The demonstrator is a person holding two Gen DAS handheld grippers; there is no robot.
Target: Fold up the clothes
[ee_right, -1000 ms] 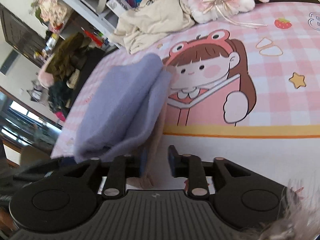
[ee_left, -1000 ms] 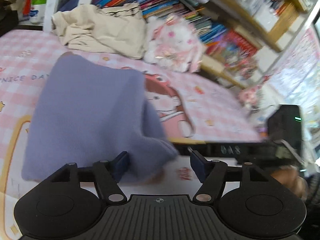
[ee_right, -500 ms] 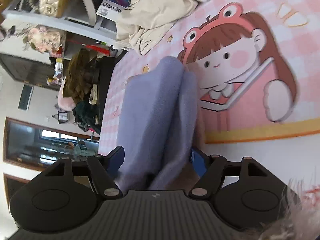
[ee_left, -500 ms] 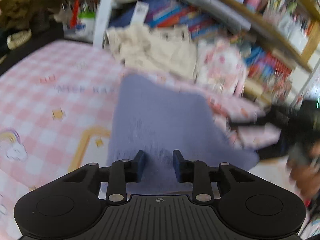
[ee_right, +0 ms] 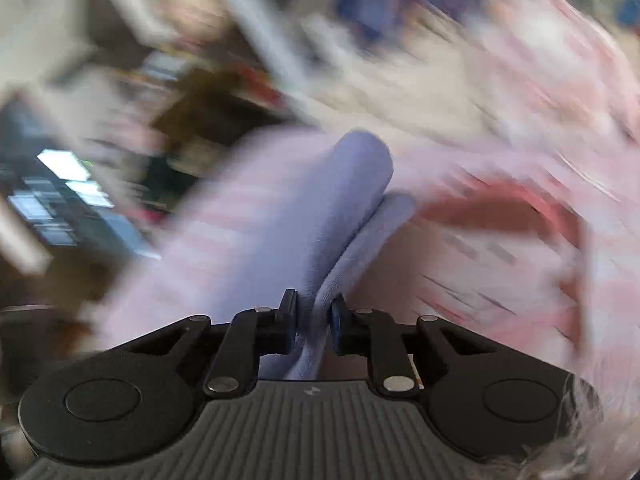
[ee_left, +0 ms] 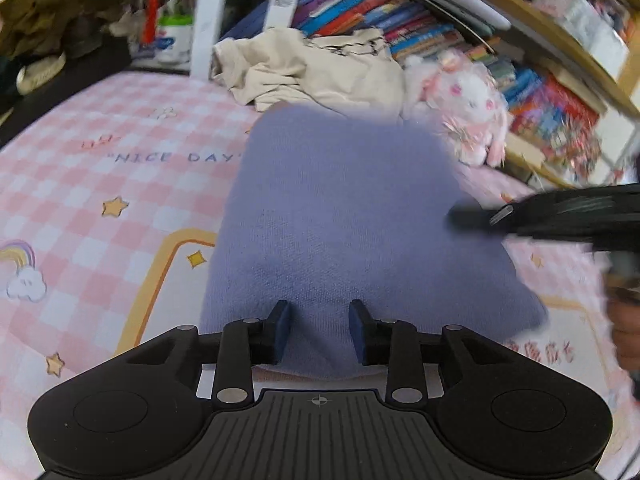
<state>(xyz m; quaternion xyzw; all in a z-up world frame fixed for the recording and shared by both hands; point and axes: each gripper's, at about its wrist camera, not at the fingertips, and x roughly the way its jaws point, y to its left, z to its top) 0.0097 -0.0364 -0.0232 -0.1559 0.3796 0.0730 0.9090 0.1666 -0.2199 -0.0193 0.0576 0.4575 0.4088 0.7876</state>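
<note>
A folded lavender knit garment (ee_left: 344, 220) lies on the pink checked cartoon sheet (ee_left: 80, 184). My left gripper (ee_left: 319, 330) sits over its near edge with the jaws part open; the cloth passes beneath the pads, not pinched. My right gripper (ee_right: 313, 318) is shut on the garment's stacked edge (ee_right: 320, 224), and the cloth hangs forward from it. The right gripper also shows as a dark blurred shape at the garment's right side in the left wrist view (ee_left: 560, 220). The right wrist view is heavily motion-blurred.
A crumpled beige garment (ee_left: 312, 72) and a pink-and-white plush toy (ee_left: 468, 108) lie at the far edge of the bed. Bookshelves (ee_left: 400, 24) stand behind them. A dark cluttered stand (ee_left: 48, 40) is at far left.
My right gripper went from open around the garment's edge to shut on it and is moving fast. My left gripper swung from the garment's corner to its near edge and narrowed.
</note>
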